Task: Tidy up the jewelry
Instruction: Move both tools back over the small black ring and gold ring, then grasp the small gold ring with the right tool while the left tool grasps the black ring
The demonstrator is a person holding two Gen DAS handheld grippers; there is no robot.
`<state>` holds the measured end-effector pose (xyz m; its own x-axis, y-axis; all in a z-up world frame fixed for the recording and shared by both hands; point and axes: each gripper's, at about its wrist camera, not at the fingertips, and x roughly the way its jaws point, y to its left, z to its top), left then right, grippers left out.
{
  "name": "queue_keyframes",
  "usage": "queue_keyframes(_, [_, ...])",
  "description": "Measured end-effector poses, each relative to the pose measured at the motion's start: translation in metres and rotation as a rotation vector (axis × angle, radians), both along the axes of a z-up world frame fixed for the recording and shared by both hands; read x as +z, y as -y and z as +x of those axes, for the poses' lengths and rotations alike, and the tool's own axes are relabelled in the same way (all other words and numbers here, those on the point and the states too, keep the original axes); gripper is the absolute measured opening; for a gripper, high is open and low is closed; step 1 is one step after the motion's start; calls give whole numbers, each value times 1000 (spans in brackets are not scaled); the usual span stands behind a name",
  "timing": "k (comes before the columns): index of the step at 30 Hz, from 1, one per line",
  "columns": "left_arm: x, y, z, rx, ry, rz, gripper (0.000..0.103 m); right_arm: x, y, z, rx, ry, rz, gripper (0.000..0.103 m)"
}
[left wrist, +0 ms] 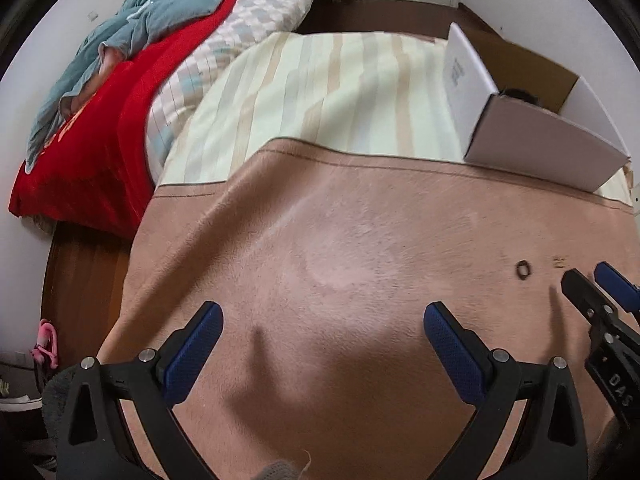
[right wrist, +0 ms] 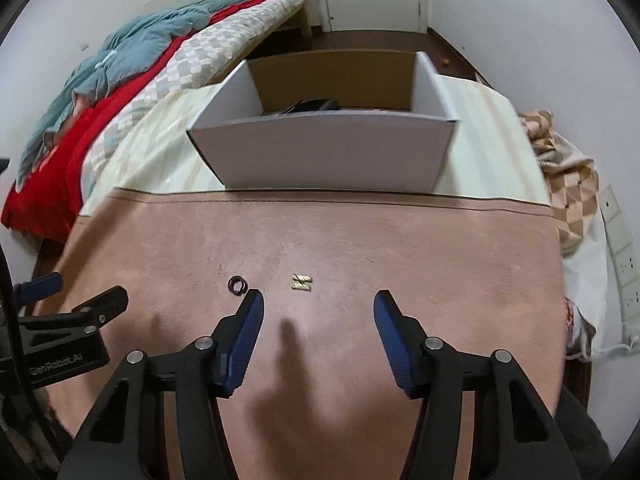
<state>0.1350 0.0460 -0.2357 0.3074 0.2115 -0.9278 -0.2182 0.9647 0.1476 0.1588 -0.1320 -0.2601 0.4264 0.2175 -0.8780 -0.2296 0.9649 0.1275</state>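
A small dark ring (right wrist: 237,284) and a pair of small gold pieces (right wrist: 302,282) lie on the pink blanket (right wrist: 400,248). My right gripper (right wrist: 319,304) is open and empty just short of them, its left fingertip beside the ring. Behind stands an open white cardboard box (right wrist: 320,152) with dark items inside. In the left wrist view the ring (left wrist: 523,270) and gold pieces (left wrist: 558,262) lie far right. My left gripper (left wrist: 322,314) is open and empty over bare blanket, left of the right gripper (left wrist: 588,280).
Red, teal and checked bedding (right wrist: 120,80) is piled at the left. A striped cream sheet (left wrist: 300,92) lies beyond the blanket. A checked cloth (right wrist: 568,184) hangs off the right edge by the wall.
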Motion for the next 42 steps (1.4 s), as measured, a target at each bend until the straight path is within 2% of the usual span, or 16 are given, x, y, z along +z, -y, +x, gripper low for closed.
queue_keyframes(5, [-9,-7,5,3,-17,-8,103,-14,-10,6,-1,30,-22,53])
queue_keyframes(8, [-11,-9,7,1,-22,-13,103,-15,-15,9,1,55,-47,38])
queue_keyframes(10, [-12,-10,8,-4,-21,-16,103,-14,-19,8,7,73,-78,18])
queue_keyframes(11, [-11,-10,8,-7,-20,-16,103,-14,-21,6,20,82,-93,12])
queue_keyframes(14, [-8,-7,9,-19,-9,-18,103,-14,-19,1,27,87,-90,12])
queue_keyframes(18, [-1,5,11,-40,9,-27,103,-7,3,-3,-39,67,13,11])
queue_keyframes(21, [1,20,16,-67,16,-40,103,4,18,-5,-84,67,52,11])
queue_keyframes(30, [-4,71,33,-162,24,-91,102,18,47,-7,-146,105,9,11])
queue_keyframes(42, [-14,92,40,-200,18,-115,99,12,74,-6,-202,104,-22,11])
